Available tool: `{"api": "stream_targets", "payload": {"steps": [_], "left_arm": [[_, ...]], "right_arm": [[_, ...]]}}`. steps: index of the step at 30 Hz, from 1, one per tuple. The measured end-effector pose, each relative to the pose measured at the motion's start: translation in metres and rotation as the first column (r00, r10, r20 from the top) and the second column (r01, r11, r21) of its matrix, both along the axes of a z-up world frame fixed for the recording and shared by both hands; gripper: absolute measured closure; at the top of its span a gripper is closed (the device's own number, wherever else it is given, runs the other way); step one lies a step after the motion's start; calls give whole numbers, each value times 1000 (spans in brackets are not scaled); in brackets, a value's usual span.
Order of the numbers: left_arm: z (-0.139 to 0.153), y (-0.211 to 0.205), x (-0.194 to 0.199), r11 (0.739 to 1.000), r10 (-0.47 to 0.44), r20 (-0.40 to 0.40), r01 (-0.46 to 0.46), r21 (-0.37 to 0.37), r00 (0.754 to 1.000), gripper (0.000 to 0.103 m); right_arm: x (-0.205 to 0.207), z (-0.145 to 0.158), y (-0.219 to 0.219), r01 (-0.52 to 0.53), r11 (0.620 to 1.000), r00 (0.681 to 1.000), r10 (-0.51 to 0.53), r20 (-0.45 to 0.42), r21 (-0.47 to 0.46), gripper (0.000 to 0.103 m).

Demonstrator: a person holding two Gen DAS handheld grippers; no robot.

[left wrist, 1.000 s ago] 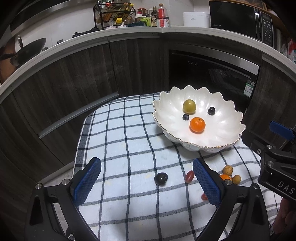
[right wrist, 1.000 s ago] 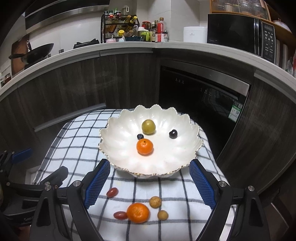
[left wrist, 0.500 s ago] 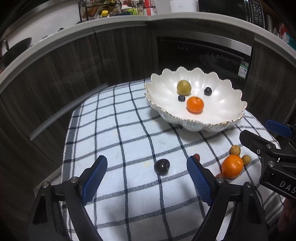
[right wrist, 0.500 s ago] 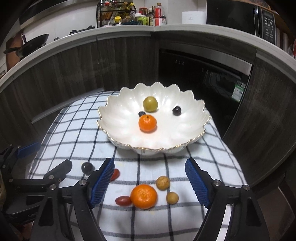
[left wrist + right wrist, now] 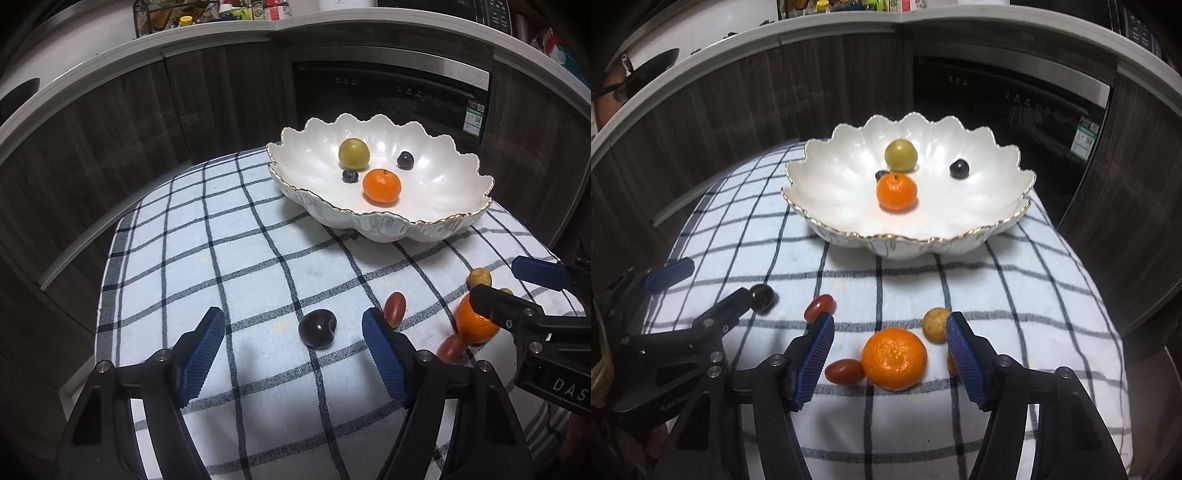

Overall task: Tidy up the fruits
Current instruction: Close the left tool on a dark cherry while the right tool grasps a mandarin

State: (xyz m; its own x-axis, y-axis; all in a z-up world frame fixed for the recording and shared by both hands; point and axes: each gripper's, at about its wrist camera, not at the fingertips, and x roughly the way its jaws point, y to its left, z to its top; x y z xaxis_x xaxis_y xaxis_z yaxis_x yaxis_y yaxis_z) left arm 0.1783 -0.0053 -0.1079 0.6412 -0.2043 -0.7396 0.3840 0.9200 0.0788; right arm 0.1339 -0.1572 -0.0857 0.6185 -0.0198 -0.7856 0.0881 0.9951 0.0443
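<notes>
So the worktop (image 5: 1015, 295) has a checked cloth on it, and the white bowl (image 5: 979, 236) at the back already holds four fruits. Both tongs are mid-pickup, jaws just been closing but still open. Right tongs (image 5: 890, 354) straddle the loose orange (image 5: 894, 358), left tongs (image 5: 293, 343) straddle the dark plum (image 5: 317, 328). Next I'd guess: squeeze gently, lift, carry to the bowl.

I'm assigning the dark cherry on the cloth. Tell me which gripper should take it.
Left. The left gripper has the dark cherry between its open, just-narrowing jaws, pads not touching. The right gripper brackets the loose orange instead, also untouched.
</notes>
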Motion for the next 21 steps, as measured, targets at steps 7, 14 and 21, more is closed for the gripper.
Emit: {"api": "stream_targets", "payload": {"steps": [7,14,21], "left_arm": [[-11,-3,4,1000,-29,-13,29,3,999,28],[-21,-5,9,999,-37,-20,37,5,999,33],[-30,-7,15,999,-40,-31,40,6,999,37]], "right_arm": [[3,-12,-3,8,1000,999,-7,-31,22,44],[5,-21,-3,14,999,998,-12,-64,41,48],[8,-29,-6,29,998,996,-24,-88,57,50]]}}
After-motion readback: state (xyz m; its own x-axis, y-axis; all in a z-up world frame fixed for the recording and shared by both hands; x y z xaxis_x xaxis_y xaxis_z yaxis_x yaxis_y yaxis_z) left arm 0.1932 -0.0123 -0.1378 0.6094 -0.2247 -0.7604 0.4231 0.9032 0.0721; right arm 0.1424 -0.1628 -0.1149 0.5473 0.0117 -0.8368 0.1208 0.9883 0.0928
